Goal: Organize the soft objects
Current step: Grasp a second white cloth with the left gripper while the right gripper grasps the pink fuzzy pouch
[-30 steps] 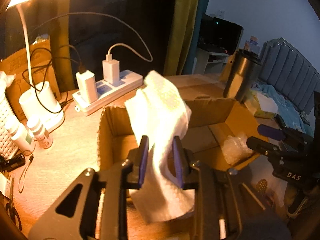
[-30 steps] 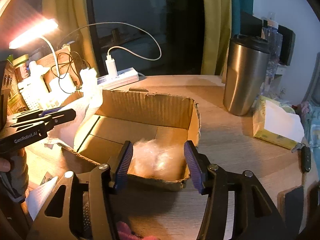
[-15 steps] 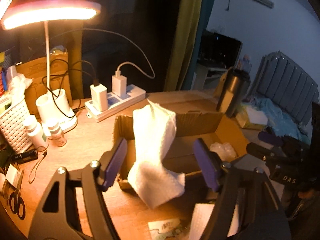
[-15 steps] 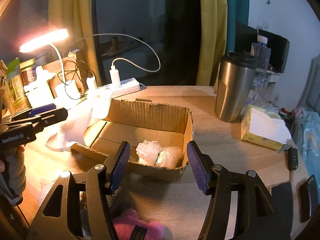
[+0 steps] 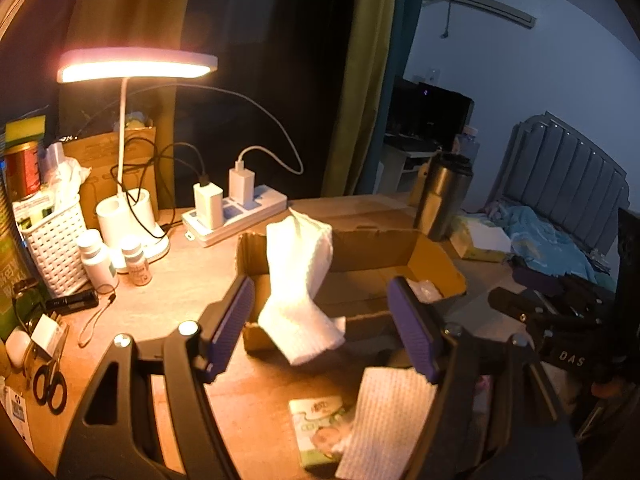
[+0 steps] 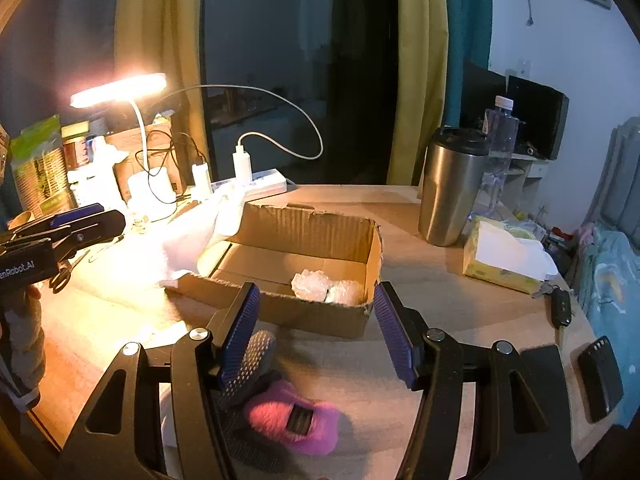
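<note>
An open cardboard box (image 5: 372, 240) (image 6: 304, 224) sits mid-table. A white cloth (image 5: 298, 280) (image 6: 200, 240) hangs over its left wall, half in and half out. Clear bubble wrap (image 6: 328, 290) lies in the box's near right corner. My left gripper (image 5: 320, 328) is open and empty, pulled back from the cloth. My right gripper (image 6: 316, 328) is open and empty, in front of the box. A pink fuzzy item (image 6: 296, 420) and a grey dotted item (image 6: 248, 364) lie below the right gripper. Another white cloth (image 5: 384, 424) lies near the left gripper.
A lit desk lamp (image 5: 136, 68), a power strip with chargers (image 5: 236, 208), a white basket (image 5: 52, 256), small bottles (image 5: 96, 256) and scissors (image 5: 48, 384) crowd the left. A steel tumbler (image 6: 452, 188), tissue box (image 6: 504, 256) and car key (image 6: 560, 308) stand right.
My left gripper has opened, let go of the white cloth and drawn back; the cloth now hangs on the box wall. The right gripper has also drawn back.
</note>
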### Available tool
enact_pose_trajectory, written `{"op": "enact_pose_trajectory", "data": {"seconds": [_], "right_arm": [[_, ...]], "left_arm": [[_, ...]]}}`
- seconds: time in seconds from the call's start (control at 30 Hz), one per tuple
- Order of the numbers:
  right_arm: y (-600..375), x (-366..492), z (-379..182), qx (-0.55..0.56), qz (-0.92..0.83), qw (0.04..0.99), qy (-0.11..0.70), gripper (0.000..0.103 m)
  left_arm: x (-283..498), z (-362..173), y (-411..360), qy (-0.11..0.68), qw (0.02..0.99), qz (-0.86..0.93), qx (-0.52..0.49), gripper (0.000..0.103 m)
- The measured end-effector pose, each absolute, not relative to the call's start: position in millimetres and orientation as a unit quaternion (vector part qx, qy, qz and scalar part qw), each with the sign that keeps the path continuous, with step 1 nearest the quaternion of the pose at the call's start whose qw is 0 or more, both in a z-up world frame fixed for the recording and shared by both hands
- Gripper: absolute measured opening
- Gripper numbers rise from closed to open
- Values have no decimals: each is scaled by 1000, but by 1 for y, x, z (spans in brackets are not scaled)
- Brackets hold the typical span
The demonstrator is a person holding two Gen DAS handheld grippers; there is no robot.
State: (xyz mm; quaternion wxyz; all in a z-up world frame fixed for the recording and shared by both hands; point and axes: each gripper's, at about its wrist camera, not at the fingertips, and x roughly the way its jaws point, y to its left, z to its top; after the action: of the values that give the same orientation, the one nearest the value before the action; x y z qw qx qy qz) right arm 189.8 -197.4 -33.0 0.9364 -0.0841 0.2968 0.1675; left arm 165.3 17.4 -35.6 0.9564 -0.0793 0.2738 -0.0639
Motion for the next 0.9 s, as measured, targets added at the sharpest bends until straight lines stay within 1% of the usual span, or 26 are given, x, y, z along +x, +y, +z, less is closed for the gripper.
{"op": "enact_pose_trajectory", "data": {"seconds": [0.23,0.37,0.9], "right_arm": [[-206,171,-34,-83,162,938,295,63],[-213,161,-37,-77,159,939,295,70],[-228,146,-72,-67,165,928,328,71]], "left_arm": [[146,-35,9,272,957,-68,-73,71],[138,-37,4,273,957,-70,-68,71],[119,-68,-18,310,946,-76,-54,72]]}}
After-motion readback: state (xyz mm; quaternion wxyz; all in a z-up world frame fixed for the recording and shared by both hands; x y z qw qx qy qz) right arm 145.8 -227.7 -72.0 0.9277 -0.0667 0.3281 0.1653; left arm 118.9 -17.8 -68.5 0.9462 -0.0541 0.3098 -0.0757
